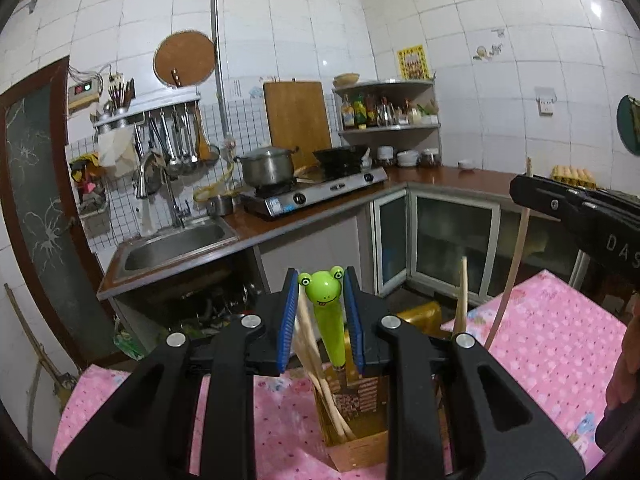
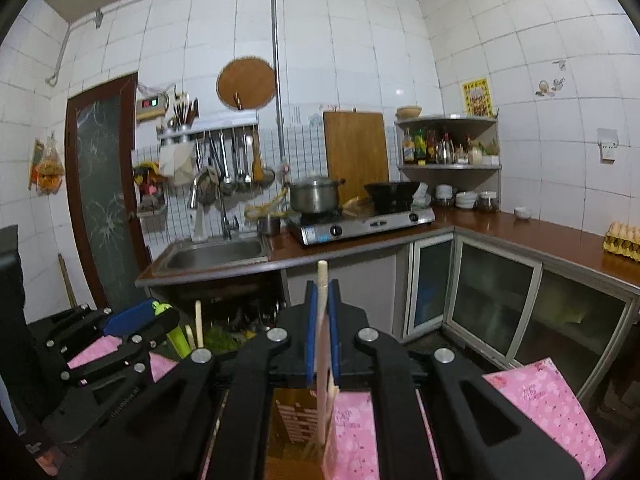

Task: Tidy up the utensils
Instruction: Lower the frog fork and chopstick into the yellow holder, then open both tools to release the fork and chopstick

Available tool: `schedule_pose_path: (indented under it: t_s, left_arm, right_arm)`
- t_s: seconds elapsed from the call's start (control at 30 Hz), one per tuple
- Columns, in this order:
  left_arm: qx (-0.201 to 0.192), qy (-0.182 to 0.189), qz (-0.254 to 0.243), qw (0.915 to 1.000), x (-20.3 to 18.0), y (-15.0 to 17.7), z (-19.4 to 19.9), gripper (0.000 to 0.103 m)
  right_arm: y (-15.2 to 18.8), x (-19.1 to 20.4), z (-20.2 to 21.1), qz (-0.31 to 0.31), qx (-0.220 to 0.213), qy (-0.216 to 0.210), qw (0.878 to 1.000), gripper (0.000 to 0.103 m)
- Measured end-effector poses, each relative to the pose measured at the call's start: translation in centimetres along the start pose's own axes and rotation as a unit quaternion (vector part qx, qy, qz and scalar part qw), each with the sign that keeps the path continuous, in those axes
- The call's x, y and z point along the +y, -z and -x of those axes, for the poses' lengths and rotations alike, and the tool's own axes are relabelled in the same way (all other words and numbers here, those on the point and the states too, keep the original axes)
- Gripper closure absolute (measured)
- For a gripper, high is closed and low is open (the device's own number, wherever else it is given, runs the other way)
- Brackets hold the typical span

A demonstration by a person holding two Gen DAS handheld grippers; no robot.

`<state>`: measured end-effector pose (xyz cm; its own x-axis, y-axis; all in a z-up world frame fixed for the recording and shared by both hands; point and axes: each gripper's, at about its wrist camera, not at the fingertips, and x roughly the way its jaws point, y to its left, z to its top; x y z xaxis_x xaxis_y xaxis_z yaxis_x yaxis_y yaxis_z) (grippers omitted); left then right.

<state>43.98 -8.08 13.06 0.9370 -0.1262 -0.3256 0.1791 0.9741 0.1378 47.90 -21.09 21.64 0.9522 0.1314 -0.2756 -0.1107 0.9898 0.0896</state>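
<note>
A wooden utensil box [image 1: 356, 424] stands on the pink tablecloth [image 1: 560, 344]. My left gripper [image 1: 322, 292] is shut on a green frog-headed utensil [image 1: 326, 300] that stands upright in the box beside wooden chopsticks [image 1: 316, 360]. My right gripper [image 2: 322, 320] is shut on a pale wooden chopstick [image 2: 321, 340] whose lower end reaches into the box [image 2: 296, 428]. In the left wrist view the right gripper [image 1: 532, 184] shows at the right, holding the chopstick [image 1: 512, 272]. The left gripper [image 2: 136, 316] shows at the left in the right wrist view.
A kitchen counter [image 2: 500, 228] runs behind with a sink [image 2: 216, 254], a gas stove [image 2: 360, 220] with a pot [image 2: 316, 194], and an egg tray [image 2: 624, 240]. Glass cabinet doors [image 2: 492, 300] are below. Another chopstick [image 1: 462, 296] stands by the box.
</note>
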Motion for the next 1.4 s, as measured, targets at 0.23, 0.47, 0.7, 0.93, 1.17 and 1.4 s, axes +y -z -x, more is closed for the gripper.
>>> schedule_pose_path:
  t_s: [0.23,0.47,0.7,0.93,1.17,1.4]
  left_arm:
    - [0.039,0.009,0.021,0.999,0.7,2.7,-2.5,0.081]
    - [0.059,0.006,0.041,0.9974,1.3,5.1,-3.8,0.081]
    - [0.067,0.012,0.08,0.9944,3.0,5.6,-3.2,0.081]
    - [0.035,-0.004,0.105,0.9938,5.3,3.9,2.1,0.039]
    - [0.037,-0.018,0.124,0.9914,7.6,5.1,7.6,0.005]
    - [0.106,-0.016,0.093,0.9899,7.6,11.3,10.5,0.005]
  right_arm:
    - [3.3,-0.6,-2.5,0.004,0.044,-0.003,0.999,0.097]
    - [6.1,-0.7,-3.9,0.004,0.065,-0.005,0.998,0.097]
    - [6.5,-0.6,-3.1,-0.004,0.058,-0.011,0.998,0.096]
    - [4.7,-0.4,0.9,-0.002,0.047,-0.001,0.999,0.057]
    - [6.3,0.4,7.2,0.0,0.073,0.041,0.996,0.035]
    - [12.9,2.0,10.8,-0.01,0.137,0.061,0.989,0.031]
